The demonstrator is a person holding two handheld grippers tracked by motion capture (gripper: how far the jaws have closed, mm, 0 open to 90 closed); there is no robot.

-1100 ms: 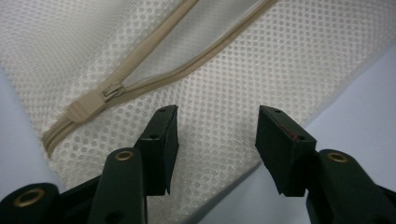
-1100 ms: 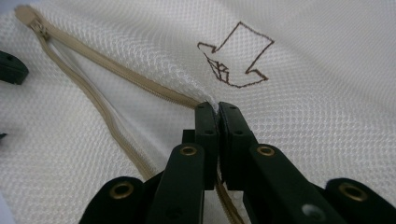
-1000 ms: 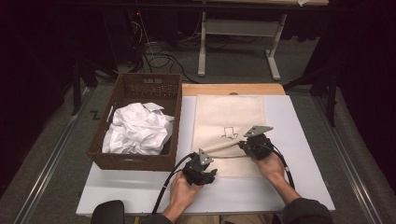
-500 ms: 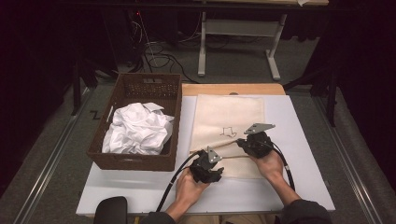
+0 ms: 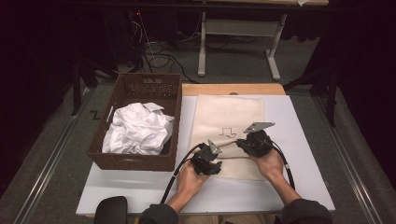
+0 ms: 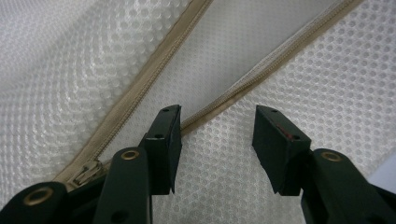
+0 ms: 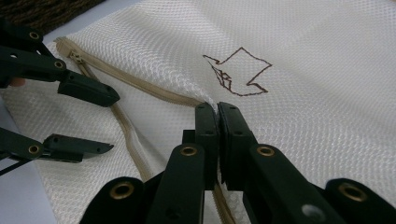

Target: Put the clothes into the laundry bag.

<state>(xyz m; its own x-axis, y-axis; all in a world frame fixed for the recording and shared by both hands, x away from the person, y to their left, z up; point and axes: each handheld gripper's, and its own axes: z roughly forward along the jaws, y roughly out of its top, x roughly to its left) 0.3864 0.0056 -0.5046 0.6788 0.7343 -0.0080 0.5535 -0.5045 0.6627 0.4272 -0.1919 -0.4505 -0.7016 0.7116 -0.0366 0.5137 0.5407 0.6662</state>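
This looked like a lab or recording studio rather than a home. A white table (image 5: 303,140) stood under bright light while everything around it lay dark, with black curtains at nine and three o'clock. At twelve o'clock, loose cables (image 5: 156,58) trailed over grey carpet (image 5: 56,154) beside the metal legs of a second desk (image 5: 238,42).

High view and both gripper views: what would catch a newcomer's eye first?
The cream mesh bag lying flat mid-table, its zipper partly open beside a stitched arrow. The right gripper is pinched shut on the bag's upper zipper edge, while the left gripper stands open over the lower edge. Left of the bag, a brown wicker basket holds crumpled white cloth.
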